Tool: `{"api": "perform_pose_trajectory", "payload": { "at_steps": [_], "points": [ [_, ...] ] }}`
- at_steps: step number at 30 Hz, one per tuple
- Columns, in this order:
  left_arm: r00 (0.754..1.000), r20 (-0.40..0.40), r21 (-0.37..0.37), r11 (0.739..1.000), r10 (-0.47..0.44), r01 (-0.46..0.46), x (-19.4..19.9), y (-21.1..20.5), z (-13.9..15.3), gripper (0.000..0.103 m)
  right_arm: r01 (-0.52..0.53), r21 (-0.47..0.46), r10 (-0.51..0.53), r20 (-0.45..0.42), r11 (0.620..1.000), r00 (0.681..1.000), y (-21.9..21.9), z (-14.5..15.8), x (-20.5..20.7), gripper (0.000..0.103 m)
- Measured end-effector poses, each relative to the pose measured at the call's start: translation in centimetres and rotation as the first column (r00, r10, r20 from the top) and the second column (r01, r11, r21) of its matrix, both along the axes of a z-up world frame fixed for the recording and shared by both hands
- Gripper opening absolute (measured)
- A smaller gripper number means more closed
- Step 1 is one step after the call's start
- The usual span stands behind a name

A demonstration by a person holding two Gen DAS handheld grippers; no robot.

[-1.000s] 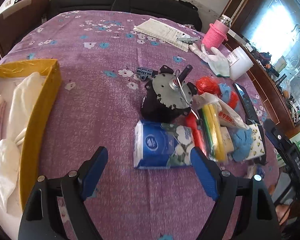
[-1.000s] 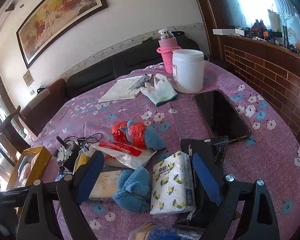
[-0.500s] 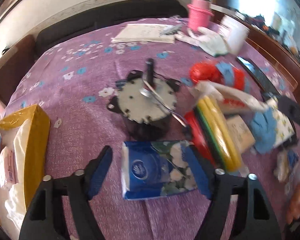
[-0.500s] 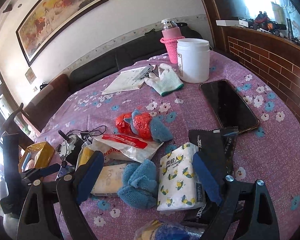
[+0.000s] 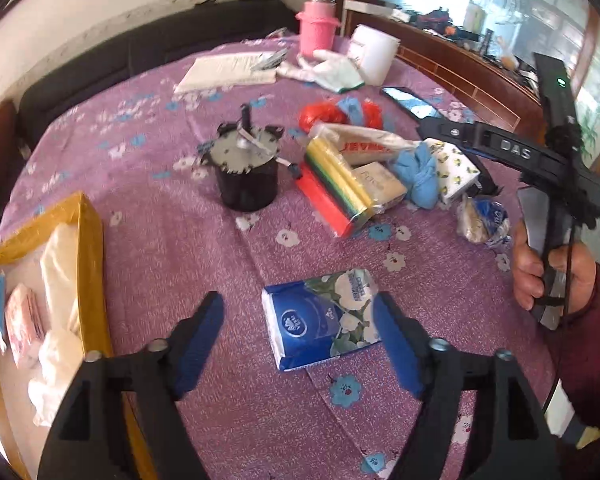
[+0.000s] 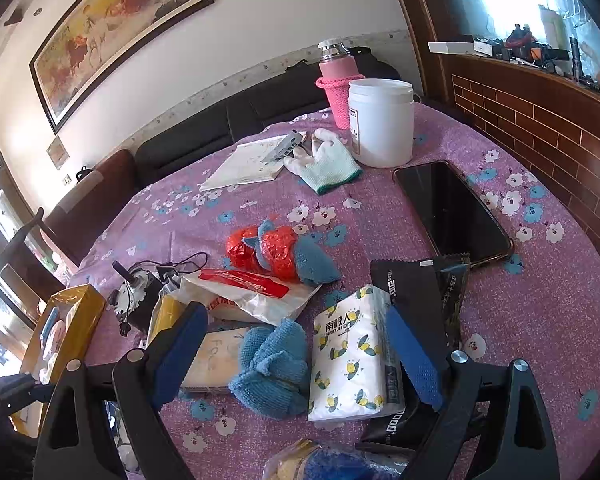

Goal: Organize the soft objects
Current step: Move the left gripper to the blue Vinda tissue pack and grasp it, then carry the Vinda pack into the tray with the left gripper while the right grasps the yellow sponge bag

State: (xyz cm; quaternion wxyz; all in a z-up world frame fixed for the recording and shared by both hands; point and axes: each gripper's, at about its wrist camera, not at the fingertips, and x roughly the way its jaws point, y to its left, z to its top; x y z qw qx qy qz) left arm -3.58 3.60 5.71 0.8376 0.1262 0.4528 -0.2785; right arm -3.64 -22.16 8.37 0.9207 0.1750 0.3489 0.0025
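- round table [image 5: 188, 248] under a purple cloth with a flower print; dark sofa and white wall behind it, brick-faced ledge off to the right gripper's right.
- left gripper [image 5: 300, 332]: jaws spread wide, nothing between the pads. blue tissue pack [image 5: 320, 320] lies flat on the cloth in the gap, closer to the right finger, touching neither as far as i can tell.
- yellow box [image 5: 94, 248] sits to the left of the left gripper; cream cloth [image 5: 60, 264] and a pink packet [image 5: 24, 320] lie inside it.
- ahead of the left gripper: black motor [image 5: 246, 176] standing upright, and just right of it a striped sponge pack [image 5: 336, 192].
- right gripper [image 6: 296, 354]: jaws spread apart, holding nothing. it hovers over the pile; the blue knit cloth [image 6: 272, 368] and the white bee-print tissue pack [image 6: 352, 356] lie between the fingers, side by side and touching.
- black sachet [image 6: 424, 296] lies partly under the bee-print pack, by the right finger.
- further ahead of the right gripper: red mesh bundle [image 6: 268, 250] wrapped with blue cloth, white plastic bag [image 6: 252, 296] with red print, phone [image 6: 452, 210] face up, white glove [image 6: 324, 164], white tub [image 6: 380, 120], pink flask [image 6: 336, 80], papers [image 6: 252, 162].
- the person's hand [image 5: 548, 276] on the right gripper's handle shows at the right edge of the left wrist view.
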Motion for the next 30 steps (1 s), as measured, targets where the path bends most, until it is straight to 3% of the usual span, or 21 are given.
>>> {"api": "perform_pose_trajectory", "payload": {
  "at_steps": [5,7,10,14,19,24,26,27,28,30],
  "points": [
    [0.985,-0.011,0.061,0.983,-0.172,0.172,0.9,-3.4,-1.5,0.084,0.016,-0.018,-0.016,-0.006,1.0,1.0,-0.1,0.0,0.0,0.093],
    [0.982,-0.044,0.083,0.979,-0.181,0.184,1.6,-4.3,-2.8,0.084,0.022,-0.026,-0.022,-0.007,0.999,1.0,-0.2,-0.1,0.0,0.093],
    [0.974,-0.163,0.061,0.984,-0.155,0.167,2.0,-4.4,-4.3,0.084,0.026,-0.036,-0.027,-0.018,0.999,0.999,-0.2,-0.3,0.3,0.093],
    [0.963,-0.213,0.057,0.982,-0.165,0.181,-1.0,-3.7,-3.8,0.083,0.017,-0.027,-0.018,-0.022,0.999,1.0,-0.2,-0.3,0.4,0.093],
    [0.98,-0.064,0.067,0.979,-0.187,0.192,-3.5,-3.3,-1.3,0.087,0.015,-0.022,-0.015,-0.021,1.0,1.0,-0.1,-0.3,0.4,0.093],
    [0.997,-0.027,0.141,0.987,-0.074,0.077,-1.8,-4.9,-3.4,0.089,0.056,-0.041,-0.056,-0.002,0.998,0.998,-0.7,0.0,0.0,0.093],
    [0.999,-0.022,0.159,0.986,-0.041,0.043,-1.8,-5.2,-4.4,0.081,0.08,-0.031,-0.079,0.02,0.996,0.997,-1.2,0.3,-0.3,0.093],
    [0.998,-0.046,0.114,0.993,-0.03,0.035,-1.9,-5.0,-4.4,0.061,0.087,-0.021,-0.087,0.026,0.996,0.996,-1.5,0.4,-0.4,0.093],
    [0.998,-0.063,0.083,0.996,-0.007,0.012,-2.2,-4.5,-4.2,0.051,0.093,-0.013,-0.093,0.029,0.996,0.995,-1.7,0.4,-0.5,0.093],
    [0.998,-0.031,0.035,0.998,0.054,-0.052,-2.7,-3.6,-3.1,0.05,0.096,-0.006,-0.096,0.024,0.995,0.995,-1.9,0.3,-0.4,0.093]
  ]
}}
